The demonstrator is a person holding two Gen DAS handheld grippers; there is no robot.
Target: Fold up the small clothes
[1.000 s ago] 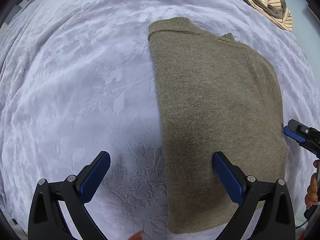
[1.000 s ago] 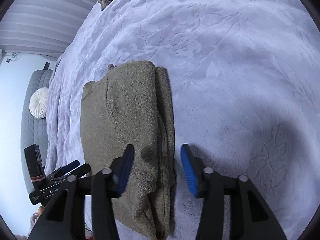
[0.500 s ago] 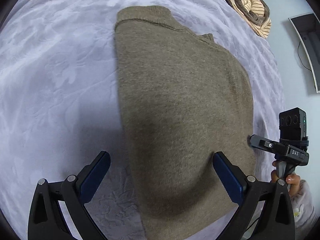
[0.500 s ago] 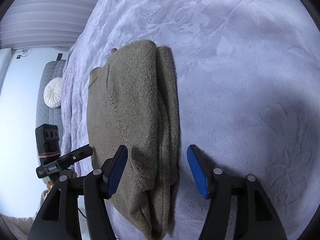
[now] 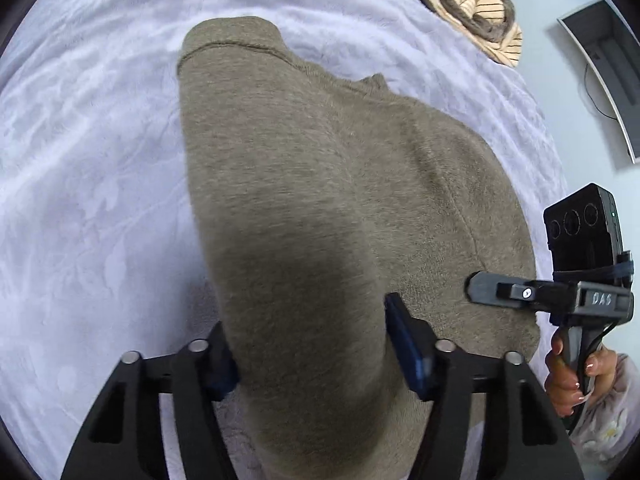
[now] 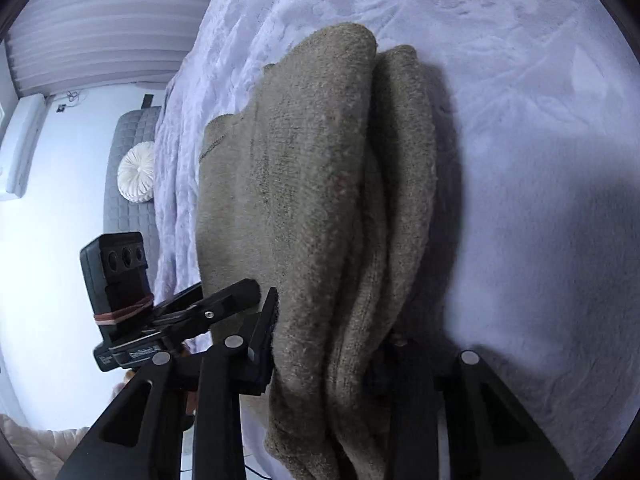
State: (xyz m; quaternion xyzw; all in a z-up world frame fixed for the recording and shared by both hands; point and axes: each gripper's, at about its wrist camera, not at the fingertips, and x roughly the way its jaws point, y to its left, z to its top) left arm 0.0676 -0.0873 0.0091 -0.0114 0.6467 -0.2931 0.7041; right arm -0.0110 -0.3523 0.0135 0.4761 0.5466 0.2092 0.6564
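Olive-brown knit fills both views: one folded sweater (image 5: 320, 200), its near hem bunched between the fingers of both tools. Left gripper (image 5: 316, 356) pinches the hem, blue pads pressed into the wool; the left pad is mostly buried. Right gripper (image 6: 324, 344) clamps the stacked layers too, its right finger hidden behind fabric. Two grippers, one person's hand (image 5: 568, 376) on the right handle, half cut off. Beyond the fingertips the sweater stretches over one lavender embossed blanket (image 5: 100, 160). Far right of the left fingers, one striped garment (image 5: 480, 4), crumpled at the edge. Far left of the right fingers, one round white cushion (image 6: 136, 172).
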